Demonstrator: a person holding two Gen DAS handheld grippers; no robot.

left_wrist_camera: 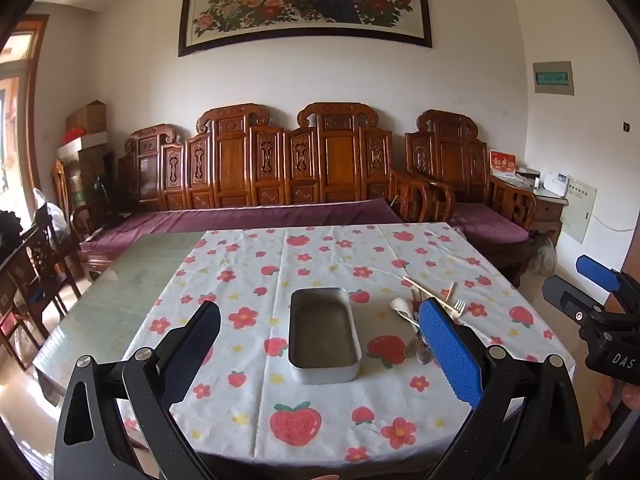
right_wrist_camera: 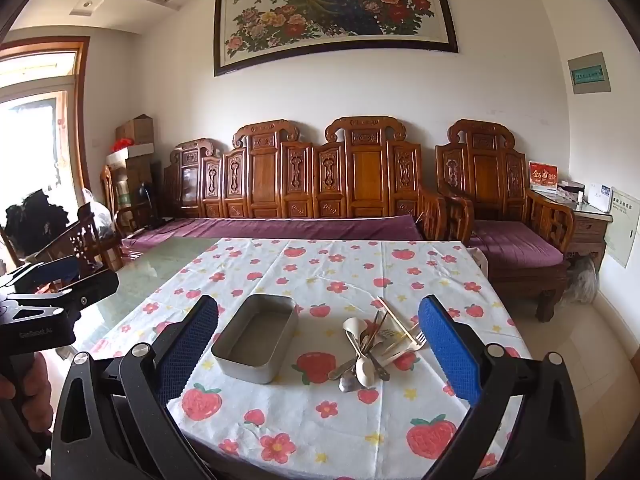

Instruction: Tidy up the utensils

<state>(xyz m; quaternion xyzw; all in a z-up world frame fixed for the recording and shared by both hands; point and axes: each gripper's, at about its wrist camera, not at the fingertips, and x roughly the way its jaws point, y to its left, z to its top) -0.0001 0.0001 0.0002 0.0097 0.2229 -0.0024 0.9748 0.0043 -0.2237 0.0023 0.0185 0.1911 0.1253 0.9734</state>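
An empty metal tin (left_wrist_camera: 323,334) (right_wrist_camera: 256,338) sits on the strawberry tablecloth. To its right lies a pile of utensils (right_wrist_camera: 374,346) (left_wrist_camera: 420,320): spoons, a fork (right_wrist_camera: 416,338), chopsticks (right_wrist_camera: 394,318) and a white ceramic spoon (right_wrist_camera: 352,326). My left gripper (left_wrist_camera: 320,344) is open and empty, held above the near table edge with the tin between its fingers in view. My right gripper (right_wrist_camera: 320,344) is open and empty, framing the tin and the pile. Each gripper shows at the edge of the other's view, the right one (left_wrist_camera: 592,300) and the left one (right_wrist_camera: 52,300).
The tablecloth (left_wrist_camera: 320,256) covers the right part of a glass-topped table (left_wrist_camera: 120,292). A carved wooden sofa (left_wrist_camera: 280,168) with purple cushions stands behind the table. Wooden chairs (left_wrist_camera: 36,264) stand at the left. A side table (right_wrist_camera: 588,216) stands at the far right.
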